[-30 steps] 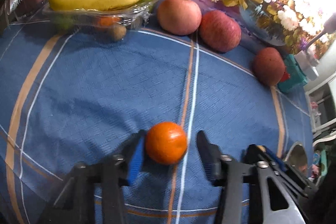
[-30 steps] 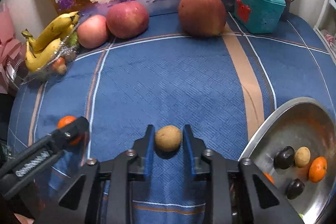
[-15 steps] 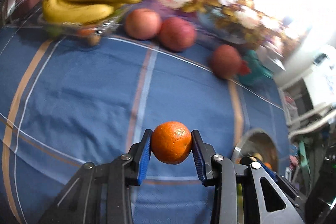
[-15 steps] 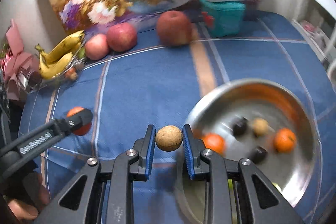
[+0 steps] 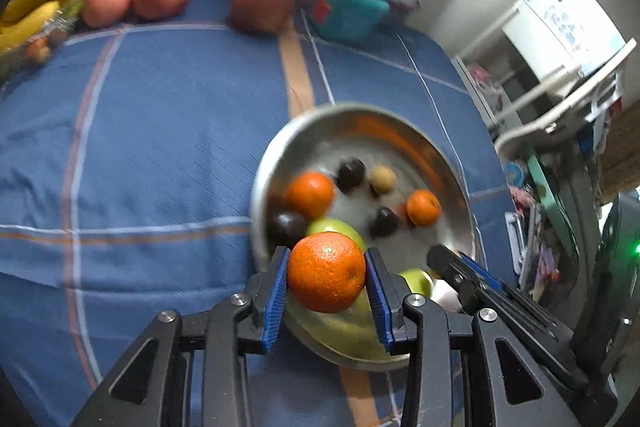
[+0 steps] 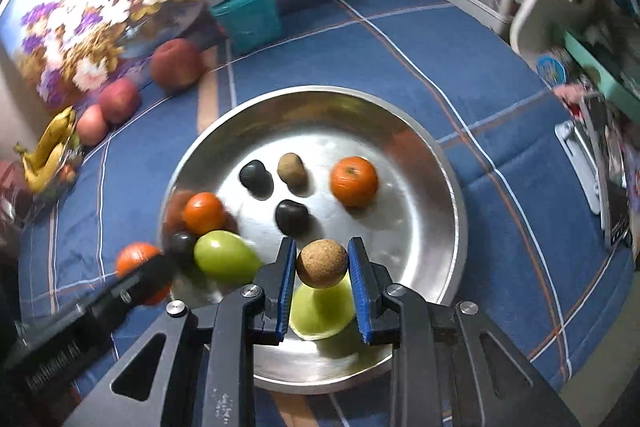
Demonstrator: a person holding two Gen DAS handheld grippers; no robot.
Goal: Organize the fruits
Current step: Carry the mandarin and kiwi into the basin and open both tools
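**Both grippers loaded, over the metal bowl**

Nearest: left gripper is clamped on an orange, blue pads tight on both flanks. It hangs above the near-left rim of the metal bowl. The fruit is held clear of the table, so my read is a carry for a drop, not a pick.

Right gripper is closed on a small round brown fruit, over the near part of the bowl's floor, with a yellow-green fruit right below it. Narrow grip, because the fruit is small.

In the bowl: a green fruit near the left wall, two oranges, three dark fruits and a tan one mid-floor. Free floor sits on the right side, likely the cleaner place to release.

Farther: the bowl sits toward the right edge of the blue checked tablecloth. Along the far edge are three apples. Bananas lie at the far-left corner, and a teal box stands beside the apples. Those big fruits aren't in the bowl yet, so the sorting looks partway done.

View differences: the right wrist view shows the whole bowl floor and the left gripper's finger with its orange at the left rim. The left wrist view is blurred and cuts off the bowl's near part, but it shows the right gripper's tip at the near-right rim and the shelving past the table's right edge.
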